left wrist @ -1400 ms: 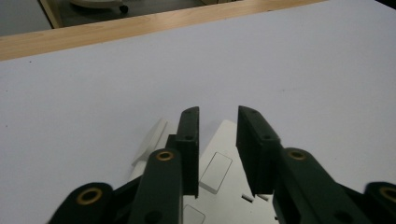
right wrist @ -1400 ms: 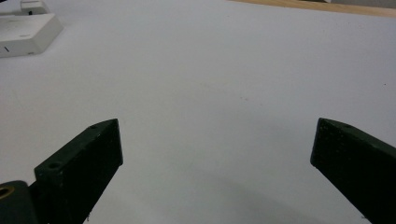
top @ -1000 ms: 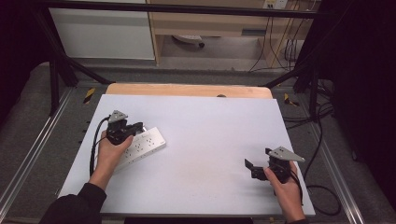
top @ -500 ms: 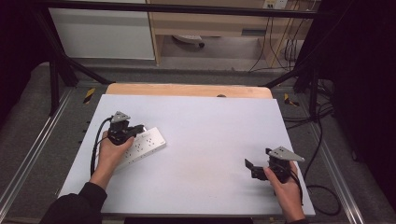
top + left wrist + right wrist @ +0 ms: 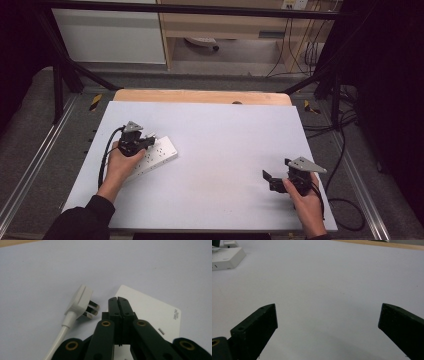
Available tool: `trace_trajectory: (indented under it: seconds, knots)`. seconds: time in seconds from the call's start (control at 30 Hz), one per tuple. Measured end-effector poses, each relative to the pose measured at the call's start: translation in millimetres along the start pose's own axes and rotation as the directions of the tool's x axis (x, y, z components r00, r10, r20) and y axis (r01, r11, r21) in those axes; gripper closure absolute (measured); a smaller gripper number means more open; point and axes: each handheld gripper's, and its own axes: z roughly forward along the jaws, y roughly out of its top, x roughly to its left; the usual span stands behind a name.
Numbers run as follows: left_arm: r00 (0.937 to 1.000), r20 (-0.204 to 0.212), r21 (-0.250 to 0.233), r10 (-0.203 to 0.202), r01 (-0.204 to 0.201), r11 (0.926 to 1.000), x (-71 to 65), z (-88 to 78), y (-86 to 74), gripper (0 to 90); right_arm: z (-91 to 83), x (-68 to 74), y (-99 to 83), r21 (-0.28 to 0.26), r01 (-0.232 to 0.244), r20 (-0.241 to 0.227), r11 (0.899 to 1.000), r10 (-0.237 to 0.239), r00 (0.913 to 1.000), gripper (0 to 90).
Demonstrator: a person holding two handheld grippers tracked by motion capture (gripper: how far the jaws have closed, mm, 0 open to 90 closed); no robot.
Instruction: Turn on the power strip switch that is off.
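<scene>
A white power strip (image 5: 159,154) lies on the left half of the white table (image 5: 220,140). In the left gripper view the strip (image 5: 152,312) sits just beyond the jaws, and a white plug (image 5: 80,302) on a white cord (image 5: 61,336) lies beside it with its metal prongs toward the strip. My left gripper (image 5: 148,141) hovers over the strip's near end, jaws pressed together with nothing between them (image 5: 117,300). My right gripper (image 5: 268,181) rests at the table's front right, jaws wide apart and empty (image 5: 327,320); it sees the strip (image 5: 227,257) far off.
A wooden board edge (image 5: 200,96) runs along the table's far side. Metal frame rails (image 5: 45,150) flank the table. Cables (image 5: 345,150) hang at the right, and a white cabinet (image 5: 110,35) stands behind.
My left hand and gripper have shifted slightly over the power strip. The right gripper has stayed still.
</scene>
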Motion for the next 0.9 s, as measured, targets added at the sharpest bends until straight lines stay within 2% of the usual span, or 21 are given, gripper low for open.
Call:
trace_trajectory:
  seconds: [0.9]
  knots:
    - [0.9999, 0.002, 0.026, 0.016, -0.016, 0.9995, -0.9, 0.8, -2.5, 90.0, -0.4, 0.0, -0.1, 0.002, 0.005, -0.005, 1.0, -0.005, 1.0, 2.6]
